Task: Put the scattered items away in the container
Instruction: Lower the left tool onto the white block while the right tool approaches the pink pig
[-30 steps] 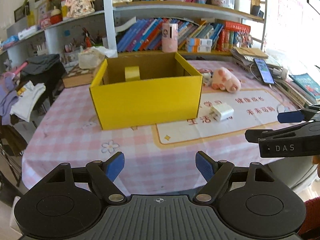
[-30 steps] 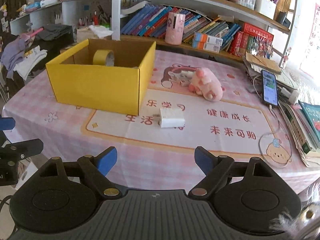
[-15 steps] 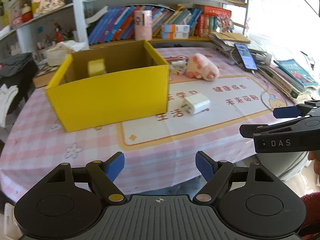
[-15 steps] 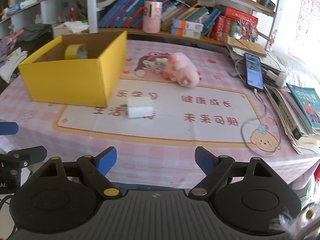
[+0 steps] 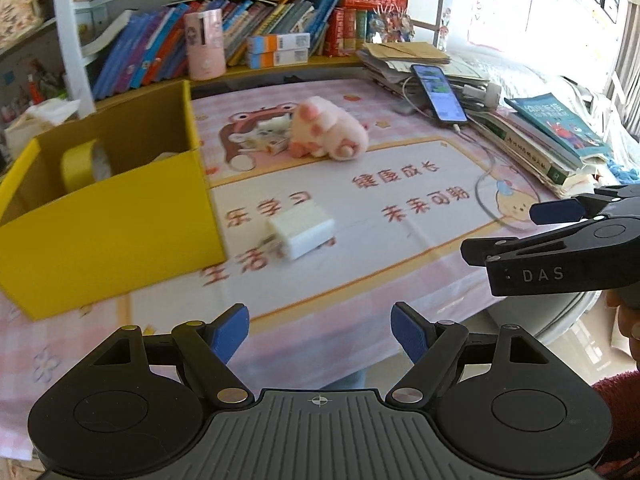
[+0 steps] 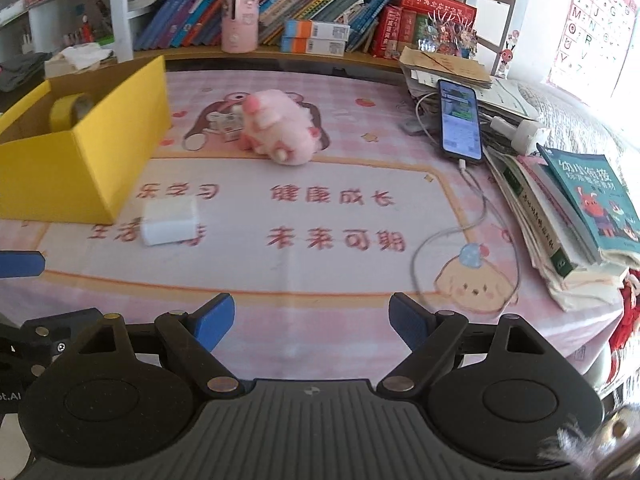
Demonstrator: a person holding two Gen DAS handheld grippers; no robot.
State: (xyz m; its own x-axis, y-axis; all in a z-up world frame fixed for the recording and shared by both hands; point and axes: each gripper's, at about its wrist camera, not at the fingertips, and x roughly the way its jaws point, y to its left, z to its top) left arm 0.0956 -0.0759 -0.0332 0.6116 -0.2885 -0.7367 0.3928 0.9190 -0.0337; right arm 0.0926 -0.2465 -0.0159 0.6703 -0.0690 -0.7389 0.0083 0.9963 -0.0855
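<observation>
Hovering grippers (image 5: 320, 330) (image 6: 311, 322) agape, table edge (image 5: 352, 354) below

Both wrist views look down from the table's near edge, side by side, sharing the yellow box (image 5: 112, 232) and white charger (image 6: 170, 220)

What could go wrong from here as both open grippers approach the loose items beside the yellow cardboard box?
1. The small white charger block lies very near the yellow cardboard box; a finger may bump the wall.
2. The pink plush toy touches a small white packet, which could get dragged along.
3. The white cable loops nearby and might snag.
</observation>
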